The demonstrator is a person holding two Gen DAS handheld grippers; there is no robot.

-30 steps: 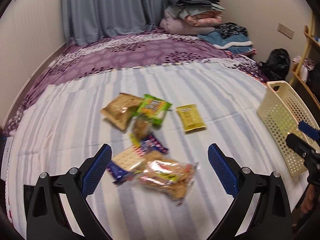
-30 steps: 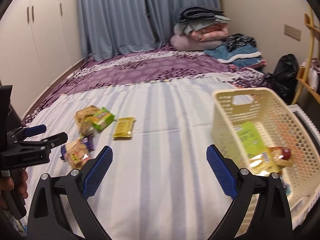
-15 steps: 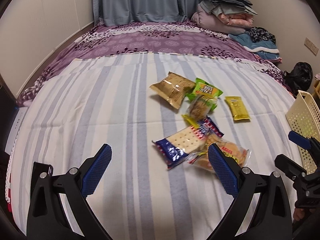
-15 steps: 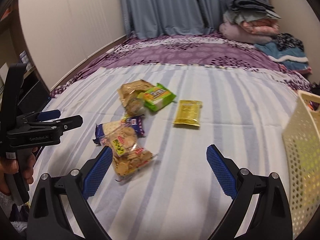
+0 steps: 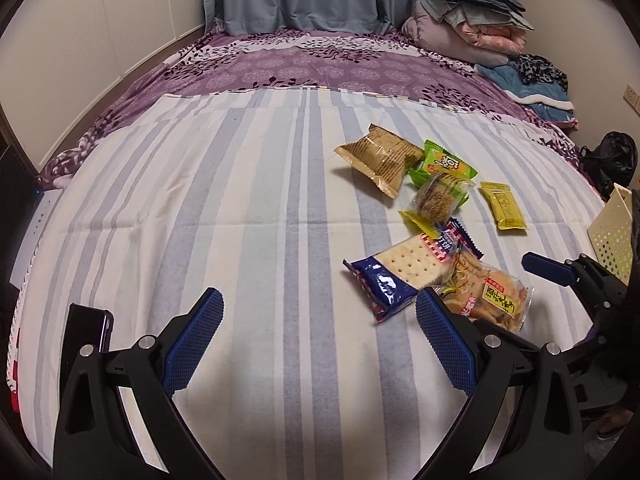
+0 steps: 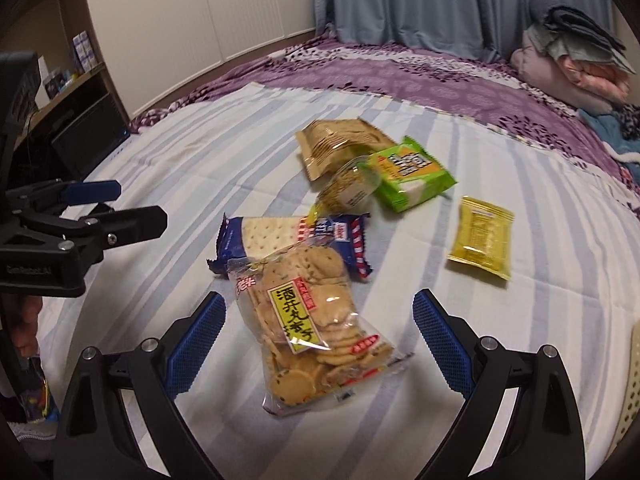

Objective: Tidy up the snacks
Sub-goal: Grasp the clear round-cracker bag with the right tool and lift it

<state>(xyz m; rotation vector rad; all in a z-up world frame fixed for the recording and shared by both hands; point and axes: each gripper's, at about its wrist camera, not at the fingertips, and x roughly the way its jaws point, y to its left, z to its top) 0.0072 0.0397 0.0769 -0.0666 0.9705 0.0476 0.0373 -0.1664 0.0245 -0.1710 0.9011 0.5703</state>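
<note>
Right claw (image 6: 318, 344) spread wide over the clear cracker bag (image 6: 308, 328); blue saltine pack (image 6: 292, 240) just behind it. Left claw (image 5: 318, 338) gapes too, over bare bed (image 5: 224, 208).

— How many snack packs are on the bed?

— Six. One clear bag of round rice crackers (image 6: 316, 332), one blue pack of square soda crackers (image 6: 276, 236), one small clear pack of brown cookies (image 6: 348, 188), one green pack (image 6: 408, 172), one tan bag (image 6: 336, 144) and one little yellow packet (image 6: 482, 236).

— How many baskets?

— One cream basket (image 5: 612, 232), only partly seen.

— And grippers?

— Two. One left gripper (image 5: 320, 340) and one right gripper (image 6: 320, 336). Each has two blue pads.

— Piles of folded blankets?

— One pile (image 5: 468, 20).
</note>
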